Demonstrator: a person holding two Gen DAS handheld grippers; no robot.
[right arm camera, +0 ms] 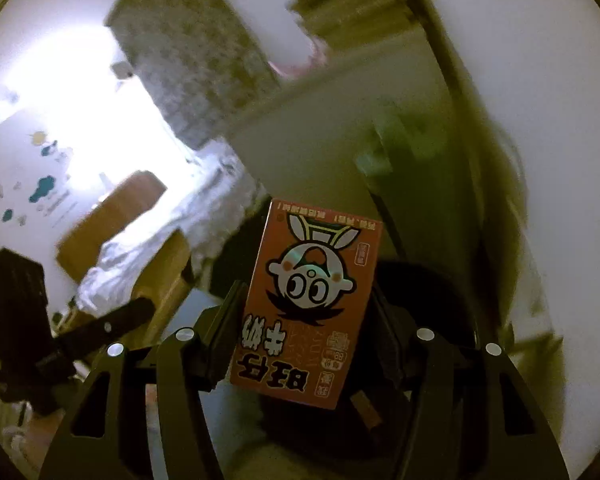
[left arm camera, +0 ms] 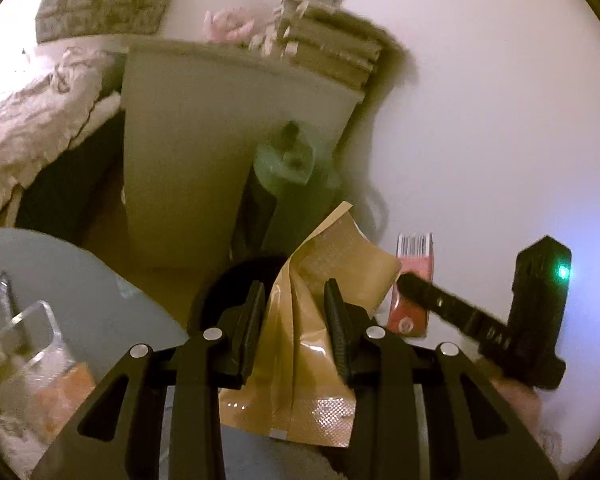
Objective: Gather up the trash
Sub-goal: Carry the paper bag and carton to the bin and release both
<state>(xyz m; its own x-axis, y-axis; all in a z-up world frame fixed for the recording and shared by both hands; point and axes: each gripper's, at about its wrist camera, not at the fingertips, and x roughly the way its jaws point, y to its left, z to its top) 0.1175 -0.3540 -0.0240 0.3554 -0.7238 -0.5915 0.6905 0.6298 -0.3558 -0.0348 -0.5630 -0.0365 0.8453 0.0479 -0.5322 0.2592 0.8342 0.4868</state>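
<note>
Gripping a crumpled tan wrapper [left arm camera: 300,344] between its fingers, left tool [left arm camera: 296,316], right tool [right arm camera: 304,304] clamped on an upside-down red milk carton [right arm camera: 312,304], both held above a dark bin opening [left arm camera: 236,280], bed [left arm camera: 32,120] behind

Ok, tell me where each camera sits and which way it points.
Left wrist: on the left gripper, looking along its fingers at the brown wrapper it clamps, a pale cabinet beyond; the right gripper shows at right.
Right wrist: on the right gripper, looking at the upside-down red carton it holds, a bed beyond; the left gripper shows at left.
Shared: the red carton and each other's gripper.
</note>
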